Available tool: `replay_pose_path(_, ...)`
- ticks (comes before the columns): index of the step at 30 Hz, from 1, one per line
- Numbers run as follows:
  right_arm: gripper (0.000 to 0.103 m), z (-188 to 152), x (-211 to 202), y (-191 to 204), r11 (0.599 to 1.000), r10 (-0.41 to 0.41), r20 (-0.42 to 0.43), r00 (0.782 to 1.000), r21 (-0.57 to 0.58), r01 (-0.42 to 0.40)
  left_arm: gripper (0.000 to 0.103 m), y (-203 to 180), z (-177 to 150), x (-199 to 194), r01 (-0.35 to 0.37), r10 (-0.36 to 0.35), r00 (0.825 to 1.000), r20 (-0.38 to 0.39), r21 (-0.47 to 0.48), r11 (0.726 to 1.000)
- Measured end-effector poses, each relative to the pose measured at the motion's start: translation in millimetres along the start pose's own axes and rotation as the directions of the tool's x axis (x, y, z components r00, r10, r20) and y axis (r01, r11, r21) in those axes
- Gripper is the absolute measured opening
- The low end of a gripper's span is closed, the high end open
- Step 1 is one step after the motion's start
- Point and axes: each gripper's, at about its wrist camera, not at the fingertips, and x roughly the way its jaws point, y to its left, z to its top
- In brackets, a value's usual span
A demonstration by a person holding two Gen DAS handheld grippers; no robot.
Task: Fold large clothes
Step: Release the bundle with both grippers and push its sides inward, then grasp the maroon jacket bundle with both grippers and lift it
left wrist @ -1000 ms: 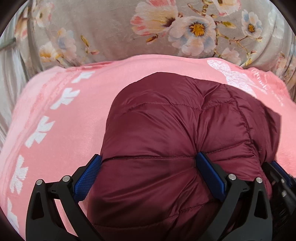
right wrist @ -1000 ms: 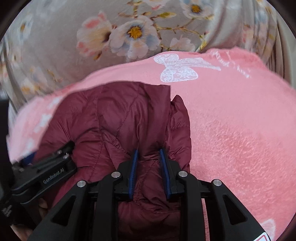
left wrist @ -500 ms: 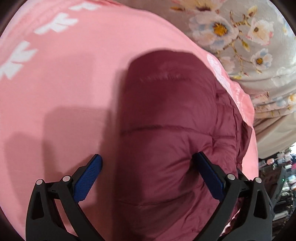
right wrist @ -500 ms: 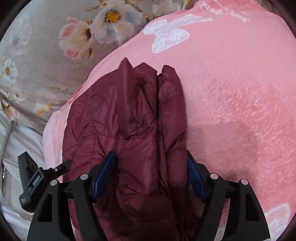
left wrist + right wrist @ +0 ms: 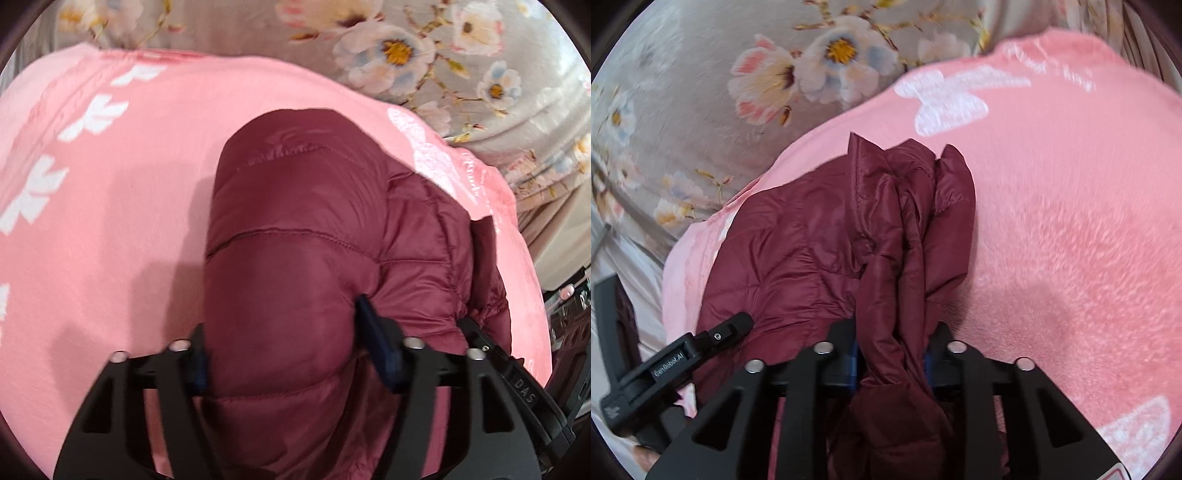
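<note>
Right wrist — one maroon jacket (image 5: pixel 820 236)

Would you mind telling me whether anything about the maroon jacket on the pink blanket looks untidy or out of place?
The maroon puffer jacket on the pink blanket is not flat: its near edge is bunched into a twisted ridge running up from the right claw, which is closing on it. The left claw is closing on a puffy bulge. Nothing looks torn.

maroon quilted puffer jacket (image 5: pixel 295 229), shiny and puffy, bunched into a rough fold on a pink blanket (image 5: pixel 110 184). its layered edges stack up in ridges on one side (image 5: pixel 908 206), smooth rounded panel on the other.
</note>
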Motion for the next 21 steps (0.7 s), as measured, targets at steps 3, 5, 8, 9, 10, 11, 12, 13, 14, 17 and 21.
replay_pose_path(3, 0.018, -1.2, -18.9, 12.3, 1.000, 0.003, 0.044, 0.999, -0.024, -0.002, 0.040, -2.7, 4.6, -17.3, 0.035, -0.035, 0.999, 0.021, 0.024, 0.999)
replay_pose_path(5, 0.018, -0.5, -32.6, 22.1, 0.999, 0.007, 0.075, 0.997, -0.040, -0.004, 0.038, -6.9, 6.8, -33.8, 0.042, -0.044, 0.998, 0.046, 0.045, 0.998)
replay_pose_path(8, 0.018, 1.3, -55.5, 36.4, 0.997, 0.012, 0.132, 0.991, -0.073, -0.002, 0.038, -12.3, 7.3, -60.8, 0.041, -0.049, 0.994, 0.099, 0.081, 0.996)
replay_pose_path(9, 0.018, 2.6, -62.9, 41.3, 0.997, 0.016, 0.150, 0.989, -0.080, -0.004, 0.038, -12.6, 6.8, -71.7, 0.040, -0.050, 0.992, 0.118, 0.091, 0.995)
replay_pose_path(10, 0.018, 3.1, -69.2, 45.0, 0.996, 0.019, 0.165, 0.986, -0.084, -0.005, 0.038, -14.4, 7.1, -77.7, 0.039, -0.052, 0.990, 0.131, 0.098, 0.994)
replay_pose_path(11, 0.018, 3.0, -76.5, 48.8, 0.996, 0.024, 0.181, 0.983, -0.091, -0.007, 0.038, -16.0, 7.7, -88.5, 0.039, -0.055, 0.987, 0.151, 0.106, 0.994)
replay_pose_path(12, 0.018, 3.3, -85.5, 54.3, 0.995, 0.030, 0.203, 0.979, -0.099, -0.010, 0.038, -17.5, 8.0, -95.1, 0.038, -0.056, 0.985, 0.164, 0.111, 0.993)
replay_pose_path(13, 0.018, 2.3, -93.2, 58.0, 0.994, 0.034, 0.220, 0.975, -0.106, -0.011, 0.038, -19.3, 8.4, -107.9, 0.036, -0.059, 0.980, 0.188, 0.123, 0.992)
replay_pose_path(14, 0.018, 2.2, -102.7, 64.1, 0.993, 0.039, 0.242, 0.970, -0.118, -0.010, 0.038, -20.2, 8.1, -114.9, 0.037, -0.062, 0.978, 0.200, 0.129, 0.991)
replay_pose_path(17, 0.018, -0.2, -124.5, 77.9, 0.990, 0.054, 0.288, 0.956, -0.142, -0.013, 0.038, -22.8, 7.7, -141.9, 0.034, -0.071, 0.965, 0.252, 0.149, 0.988)
replay_pose_path(21, 0.018, -3.1, -149.9, 94.7, 0.986, 0.077, 0.338, 0.938, -0.166, -0.022, 0.038, -23.2, 6.0, -178.3, 0.027, -0.083, 0.943, 0.322, 0.174, 0.984)
